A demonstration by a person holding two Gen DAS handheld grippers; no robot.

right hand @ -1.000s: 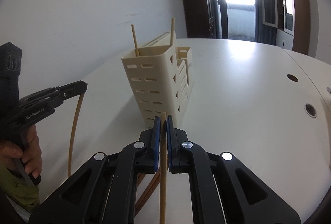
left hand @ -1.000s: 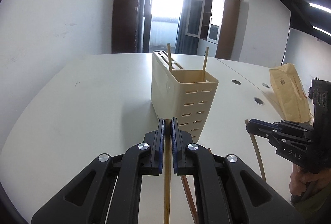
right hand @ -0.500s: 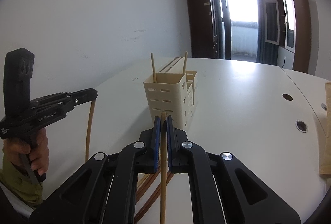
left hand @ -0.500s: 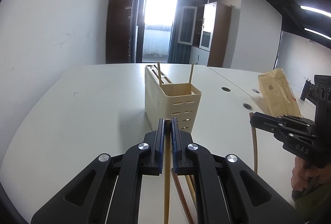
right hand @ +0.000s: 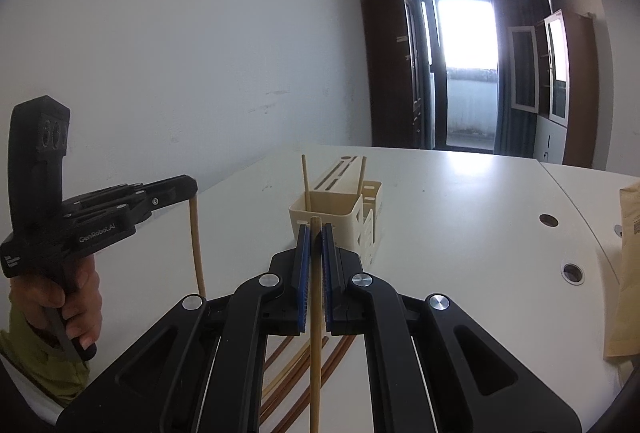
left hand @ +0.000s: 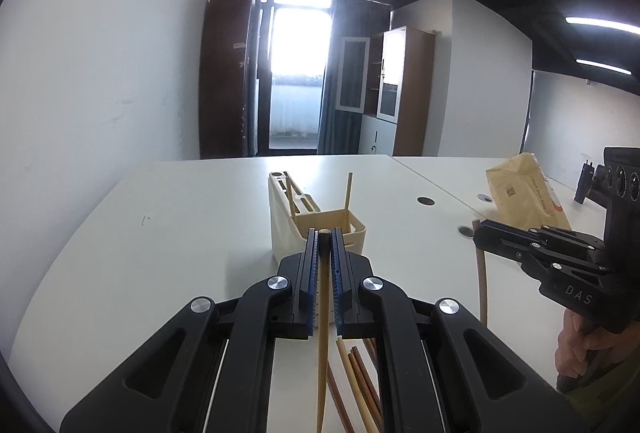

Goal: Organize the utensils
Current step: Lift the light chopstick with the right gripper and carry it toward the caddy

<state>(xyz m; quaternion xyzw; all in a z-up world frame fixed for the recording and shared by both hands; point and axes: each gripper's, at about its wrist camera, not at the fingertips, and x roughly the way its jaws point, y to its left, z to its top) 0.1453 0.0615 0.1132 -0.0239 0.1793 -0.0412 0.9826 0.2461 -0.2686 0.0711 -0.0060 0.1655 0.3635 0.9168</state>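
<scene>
A cream plastic utensil holder (left hand: 288, 225) stands on the white table (left hand: 180, 233), with two wooden chopsticks upright in it (left hand: 349, 189); it also shows in the right wrist view (right hand: 340, 213). My left gripper (left hand: 324, 237) is shut on a pale chopstick (left hand: 322, 333) that hangs down, held above and short of the holder. My right gripper (right hand: 315, 233) is shut on a wooden chopstick (right hand: 315, 333), also raised. Each gripper shows in the other's view (left hand: 480, 233) (right hand: 188, 189). Several loose chopsticks (left hand: 360, 385) lie on the table below.
A brown paper envelope (left hand: 524, 193) lies on the table to the right. Round cable holes (right hand: 548, 219) dot the tabletop. A white wall runs along the table's left side. A person's hand (right hand: 76, 293) holds the left gripper's handle.
Both grippers rose and tilted up with their chopsticks, drawing back from the holder, which now looks smaller and lower in both views.
</scene>
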